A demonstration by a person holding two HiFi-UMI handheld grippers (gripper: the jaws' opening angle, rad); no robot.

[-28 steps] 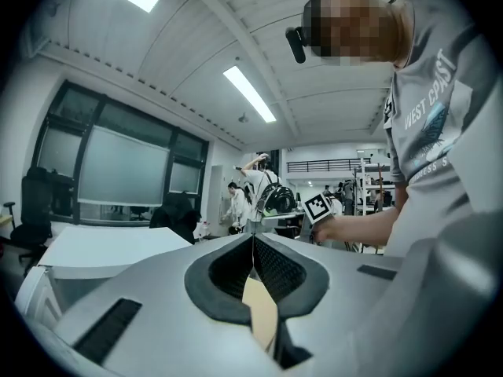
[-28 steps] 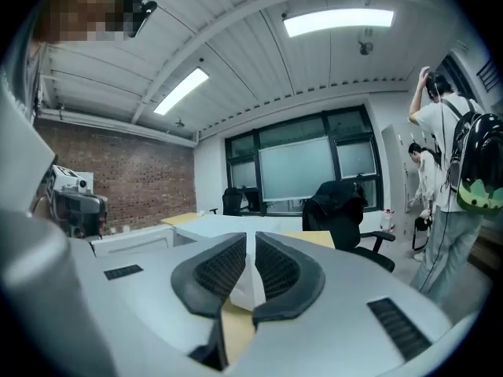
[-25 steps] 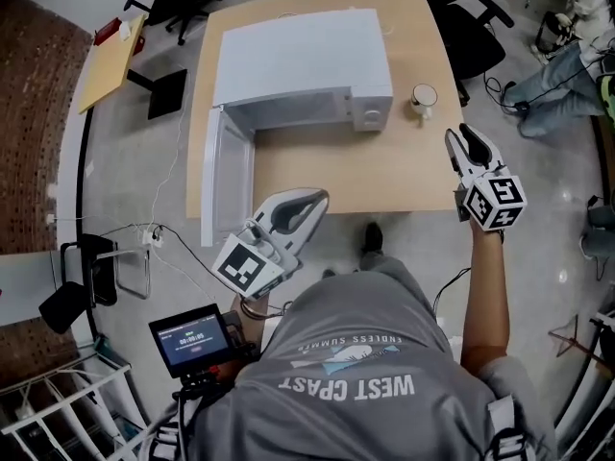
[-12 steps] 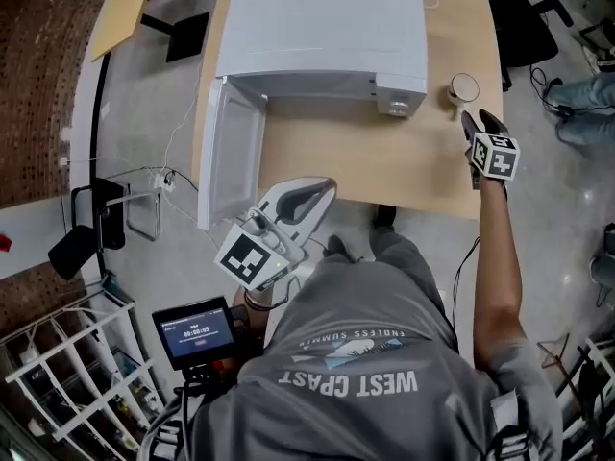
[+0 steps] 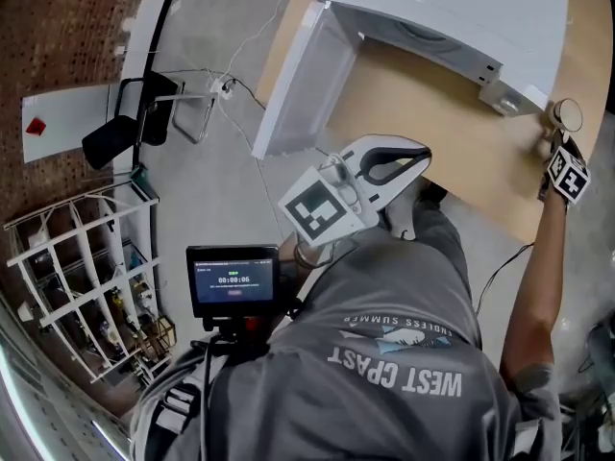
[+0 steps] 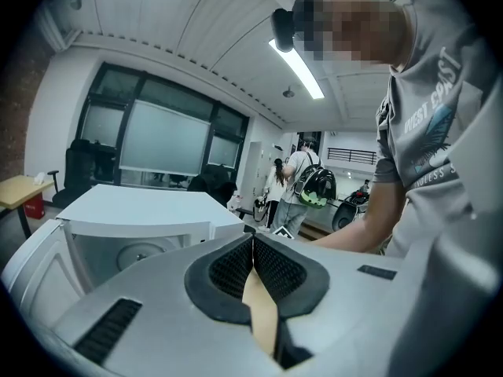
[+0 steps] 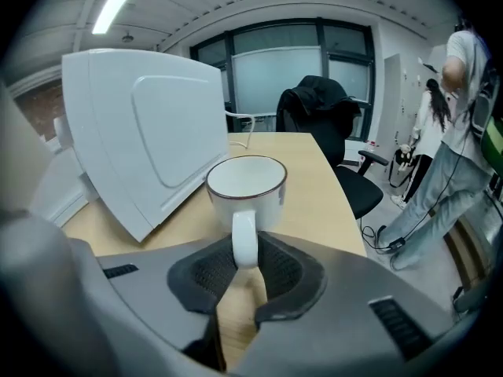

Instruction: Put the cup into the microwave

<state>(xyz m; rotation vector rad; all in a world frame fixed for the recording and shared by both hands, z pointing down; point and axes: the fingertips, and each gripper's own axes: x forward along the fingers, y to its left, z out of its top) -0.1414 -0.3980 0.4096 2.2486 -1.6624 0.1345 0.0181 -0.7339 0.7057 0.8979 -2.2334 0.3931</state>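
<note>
The white cup [image 7: 246, 183] with a dark rim stands on the wooden table [image 7: 314, 203] beside the white microwave [image 7: 149, 140]. Its handle [image 7: 244, 242] points at me and sits between the pads of my right gripper [image 7: 244, 254], whose jaws are closing onto it. In the head view the cup [image 5: 567, 115] is at the far right, with the right gripper [image 5: 557, 142] touching it. The microwave [image 5: 452, 17] has its door [image 5: 298, 84] swung open. My left gripper [image 5: 418, 154] hovers at the table's near edge, shut and empty; its view faces the microwave [image 6: 149, 210] over its own tips [image 6: 253, 242].
A camera monitor [image 5: 235, 281] hangs at the person's waist. A white wire rack [image 5: 86, 286] and a black stand [image 5: 125, 133] are on the floor at left. A black office chair [image 7: 322, 116] stands behind the table, with people [image 7: 456, 132] beyond.
My right gripper has dropped from above the table's front edge to the cup and closed around its handle. The head camera has swung left. The left gripper shifted slightly.
</note>
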